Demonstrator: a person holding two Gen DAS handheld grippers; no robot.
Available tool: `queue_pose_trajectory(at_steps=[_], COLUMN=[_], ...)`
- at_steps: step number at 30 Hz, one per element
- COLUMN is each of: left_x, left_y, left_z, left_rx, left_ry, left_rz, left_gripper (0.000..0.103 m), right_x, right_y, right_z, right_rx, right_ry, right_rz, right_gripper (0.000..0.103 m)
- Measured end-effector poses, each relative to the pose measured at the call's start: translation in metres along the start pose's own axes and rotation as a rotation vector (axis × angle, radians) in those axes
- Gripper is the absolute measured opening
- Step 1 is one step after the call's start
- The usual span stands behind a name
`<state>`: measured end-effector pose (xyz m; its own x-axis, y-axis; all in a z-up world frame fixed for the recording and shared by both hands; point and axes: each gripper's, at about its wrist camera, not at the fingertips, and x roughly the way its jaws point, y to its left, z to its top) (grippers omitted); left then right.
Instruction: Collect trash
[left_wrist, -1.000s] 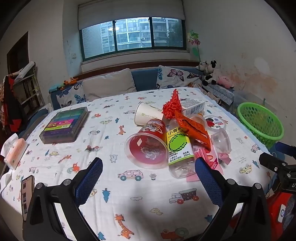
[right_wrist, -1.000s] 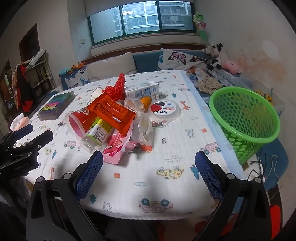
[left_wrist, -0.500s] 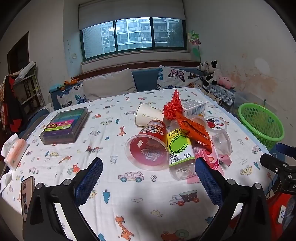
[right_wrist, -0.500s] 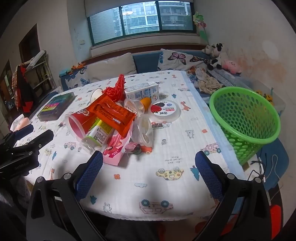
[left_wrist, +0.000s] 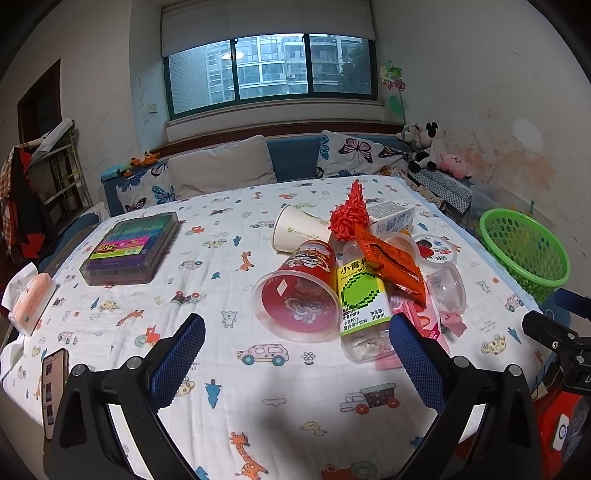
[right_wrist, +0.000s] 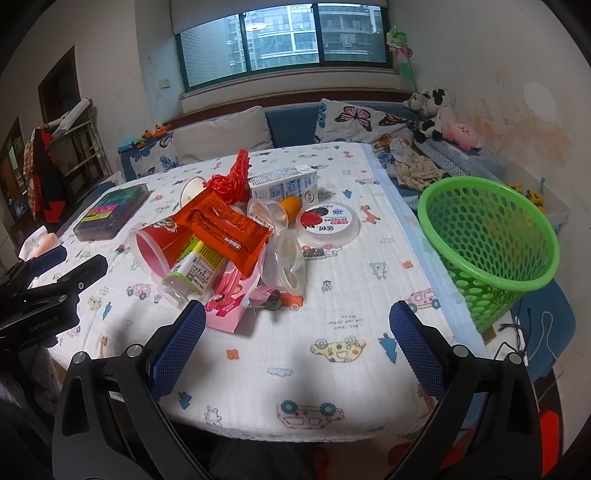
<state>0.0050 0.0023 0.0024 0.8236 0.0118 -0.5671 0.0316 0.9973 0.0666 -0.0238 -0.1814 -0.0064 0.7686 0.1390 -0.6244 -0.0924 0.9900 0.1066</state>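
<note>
Trash pile (left_wrist: 354, 273) sits right of centre on the worktop (left_wrist: 229, 369), which is covered w/ a cartoon-print cloth. Items overlap and touch each other. Red plastic cup (left_wrist: 299, 291) lies on its side, mouth toward the left wrist cam. Clear bottle w/ yellow-green label (left_wrist: 362, 299) lies beside it, touching. Orange snack wrapper (left_wrist: 391, 262) rests across the bottle's upper part. Red mesh netting (left_wrist: 349, 216) stands at the far side of the pile, next to a white paper cup (left_wrist: 295, 230) on its side and a small white carton (left_wrist: 393, 218). Clear plastic tubs (right_wrist: 284, 258) and a round lidded container w/ strawberry print (right_wrist: 328, 223) lie on the pile's right edge. Pink wrapper (right_wrist: 227, 302) is at the near edge, partly under the bottle.

Green mesh basket (right_wrist: 487, 243) stands off the worktop's right edge, upright, well apart from the pile.

Left gripper (left_wrist: 295, 358): jaws wide apart, holding nothing, near side of the pile. Right gripper (right_wrist: 295, 343): jaws wide apart, holding nothing, above the near edge of the worktop.

Other: coloured-pen case (left_wrist: 129, 247) on worktop's left, phone (left_wrist: 53, 387) at near-left corner, tissue pack (left_wrist: 31, 299) at left edge.
</note>
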Motion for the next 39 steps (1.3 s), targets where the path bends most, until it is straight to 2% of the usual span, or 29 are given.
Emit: queue_pose_trajectory(at_steps=[19, 39], left_x=[0.000, 0.024], left_y=[0.000, 0.008], left_z=[0.000, 0.012], left_rx=[-0.001, -0.010], left_ry=[0.010, 0.039], left_rz=[0.001, 0.008], left_gripper=[0.097, 0.097], right_x=[0.002, 0.018], right_y=[0.000, 0.002], right_z=[0.001, 0.014], right_rx=[-0.007, -0.021], right_ry=[0.001, -0.002], right_rz=[-0.004, 0.017], right_gripper=[0.099, 0.099])
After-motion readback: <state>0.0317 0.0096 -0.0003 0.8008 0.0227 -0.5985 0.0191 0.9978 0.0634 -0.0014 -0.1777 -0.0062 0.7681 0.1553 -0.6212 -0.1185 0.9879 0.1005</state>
